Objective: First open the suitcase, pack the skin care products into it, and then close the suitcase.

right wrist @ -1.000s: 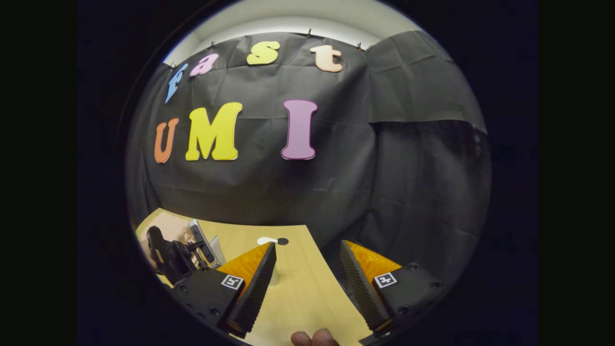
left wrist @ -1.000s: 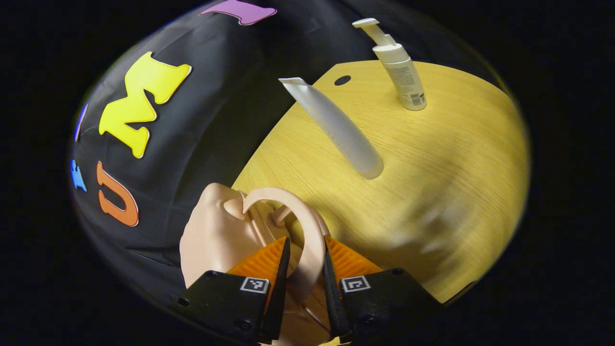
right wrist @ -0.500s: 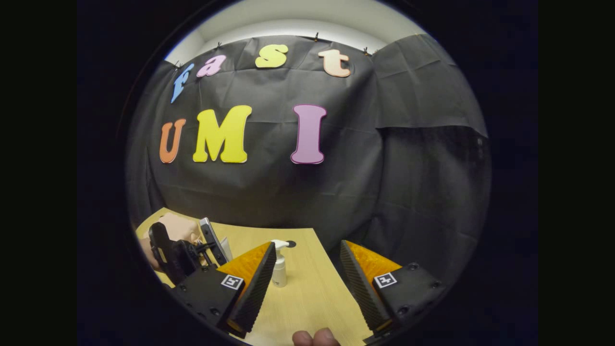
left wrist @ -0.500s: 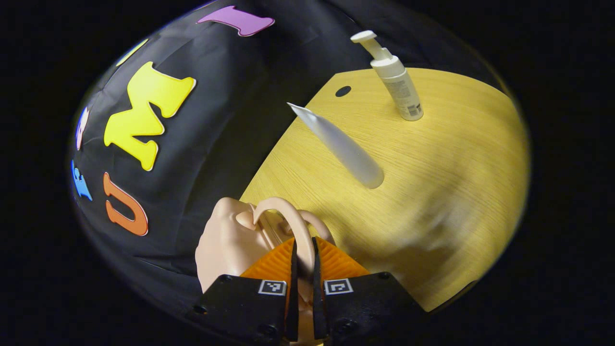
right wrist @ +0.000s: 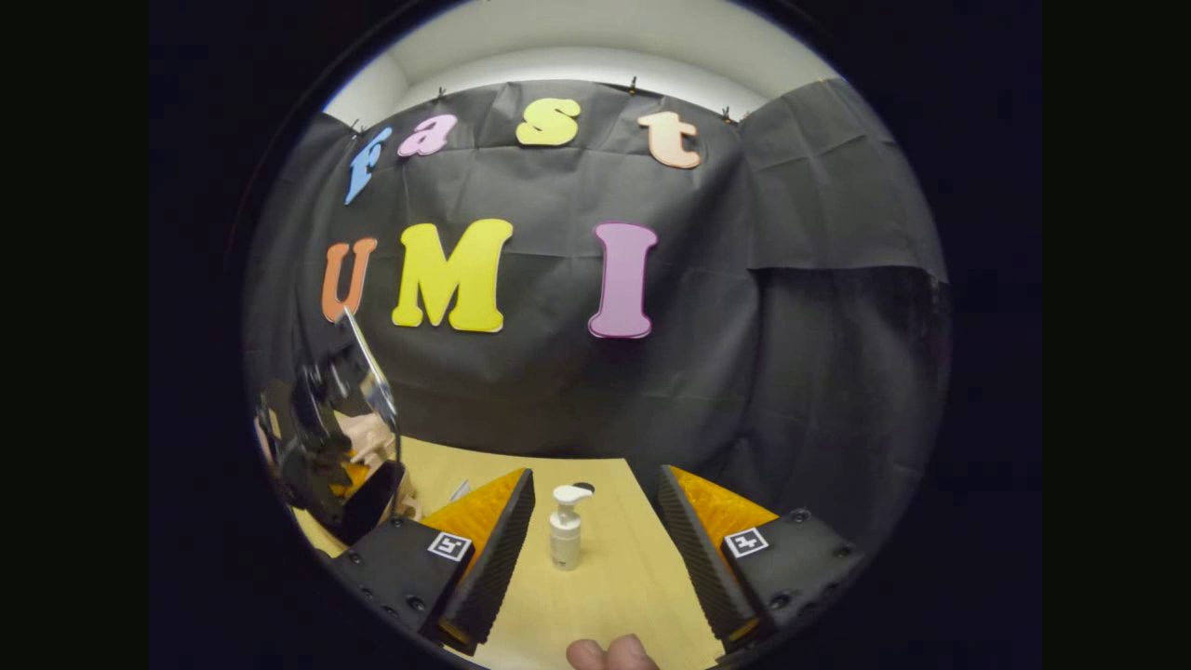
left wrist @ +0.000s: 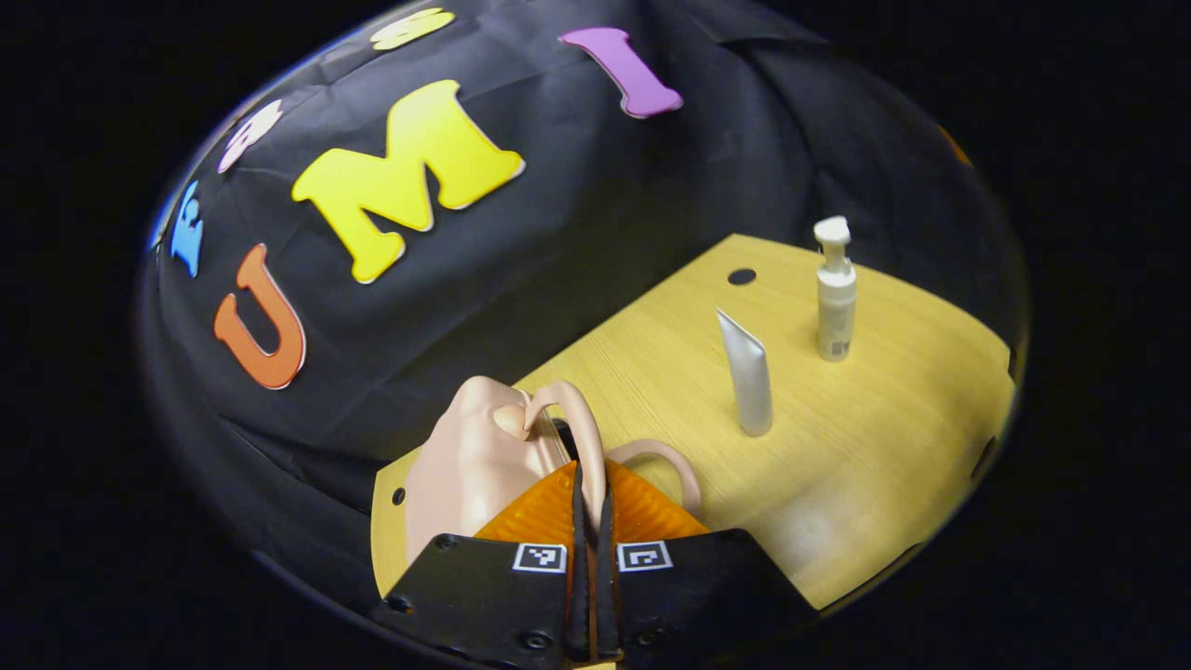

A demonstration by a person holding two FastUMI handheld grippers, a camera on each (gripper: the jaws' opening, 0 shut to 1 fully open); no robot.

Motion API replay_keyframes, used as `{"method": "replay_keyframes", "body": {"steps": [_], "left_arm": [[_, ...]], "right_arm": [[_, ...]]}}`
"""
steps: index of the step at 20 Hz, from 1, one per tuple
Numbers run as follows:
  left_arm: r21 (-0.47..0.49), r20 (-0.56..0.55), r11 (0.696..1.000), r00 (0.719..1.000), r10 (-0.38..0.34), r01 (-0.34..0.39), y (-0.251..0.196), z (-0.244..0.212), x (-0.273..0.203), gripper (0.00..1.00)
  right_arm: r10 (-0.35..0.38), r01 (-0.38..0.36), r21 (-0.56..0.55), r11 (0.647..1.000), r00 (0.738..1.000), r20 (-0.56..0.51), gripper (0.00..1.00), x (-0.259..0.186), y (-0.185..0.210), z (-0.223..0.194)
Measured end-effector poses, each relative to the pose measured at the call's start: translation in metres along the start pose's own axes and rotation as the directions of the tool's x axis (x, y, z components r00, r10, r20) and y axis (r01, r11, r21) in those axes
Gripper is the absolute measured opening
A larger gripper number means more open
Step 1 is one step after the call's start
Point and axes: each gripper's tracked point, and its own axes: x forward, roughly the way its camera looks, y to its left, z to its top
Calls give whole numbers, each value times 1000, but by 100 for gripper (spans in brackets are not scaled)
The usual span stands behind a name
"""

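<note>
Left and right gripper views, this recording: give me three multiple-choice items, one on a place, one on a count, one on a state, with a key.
1. Where does the white pump bottle stand?
A. upright on the yellow wooden table
B. inside the suitcase
C. lying on the floor

2. How many skin care products stand on the table?
A. one
B. two
C. four

3. What is the left gripper doing?
A. hanging open over the table
B. shut on the white squeeze tube
C. shut on the pale pink suitcase handle

Key: 1 A, its base sits on the tabletop; 2 B, the bottle and the tube; 3 C, both fingers pinch the handle's loop.
</note>
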Motion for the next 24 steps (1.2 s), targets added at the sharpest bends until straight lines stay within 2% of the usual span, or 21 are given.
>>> {"method": "replay_keyframes", "body": {"steps": [2,5,8,9,14,18,21,24], "left_arm": [[-88,58,996,998,31,-26,31,9,-14,6],[-224,129,973,988,82,-52,80,17,-34,6],[-289,177,955,976,125,-70,148,7,-49,6],[-316,198,944,967,159,-91,174,0,-56,6],[-409,223,904,947,231,-124,240,-31,-67,5],[-469,157,856,933,323,-217,304,-89,-66,5],[-547,74,790,924,375,-278,346,-147,-59,5],[-599,13,742,923,385,-301,364,-196,-45,5]], "right_arm": [[18,-18,-15,1000,1000,6,80,0,12,6],[46,-45,-28,999,999,11,80,-1,31,15],[76,-76,-49,996,997,7,80,-3,61,23],[87,-86,-54,995,996,11,80,-5,70,27],[120,-118,-82,990,993,16,78,-16,107,34],[129,-126,-112,986,992,18,80,-24,131,36],[150,-147,-138,979,989,14,78,-28,155,37],[174,-171,-177,969,985,1,78,-32,176,34]]}}
